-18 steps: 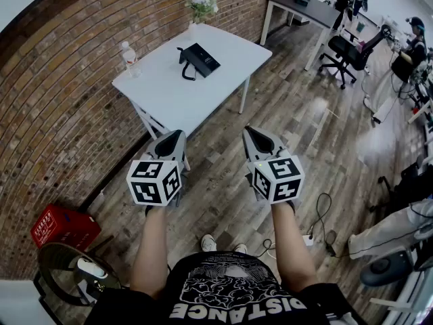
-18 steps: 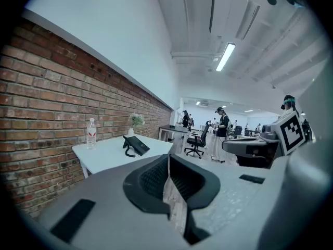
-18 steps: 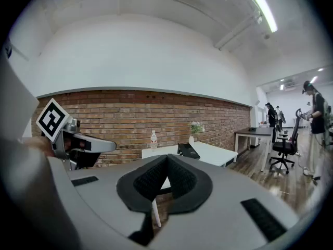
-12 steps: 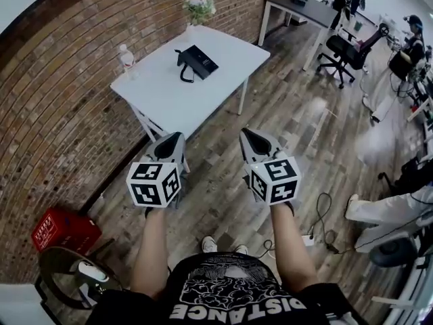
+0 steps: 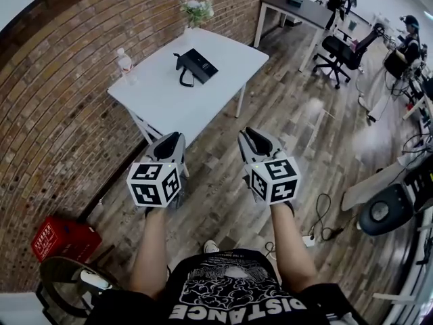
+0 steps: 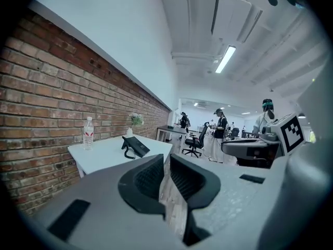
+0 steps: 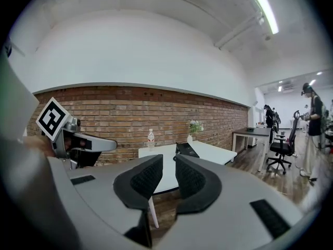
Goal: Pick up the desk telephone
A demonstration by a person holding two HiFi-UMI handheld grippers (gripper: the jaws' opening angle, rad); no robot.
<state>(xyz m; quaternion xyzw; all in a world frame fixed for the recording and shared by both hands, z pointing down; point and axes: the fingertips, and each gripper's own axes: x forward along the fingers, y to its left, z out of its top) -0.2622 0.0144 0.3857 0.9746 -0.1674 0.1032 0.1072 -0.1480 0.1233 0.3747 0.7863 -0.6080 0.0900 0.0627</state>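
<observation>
The desk telephone (image 5: pixel 196 65) is black, with its handset and coiled cord on its left side. It lies on a white table (image 5: pixel 169 103) against the brick wall, well ahead of both grippers. The left gripper (image 5: pixel 170 139) is held at waist height over the wooden floor, its jaws shut and empty. The right gripper (image 5: pixel 252 135) is level beside it, with a narrow gap between its jaws and nothing in it. The telephone (image 6: pixel 136 146) shows far off in the left gripper view, beyond the left gripper (image 6: pixel 166 160). In the right gripper view the telephone (image 7: pixel 186 149) lies past the right gripper (image 7: pixel 168 163).
A water bottle (image 5: pixel 125 63) stands at the table's left corner and a vase of flowers (image 5: pixel 196 11) at its far end. A red crate (image 5: pixel 64 237) sits on the floor by the wall. A dark desk (image 5: pixel 304 9), an office chair (image 5: pixel 345 46) and people are at the back right.
The table and telephone have drifted a little lower and nearer in the head view. Both grippers keep their pose. A chair base has come into view at the right edge.
</observation>
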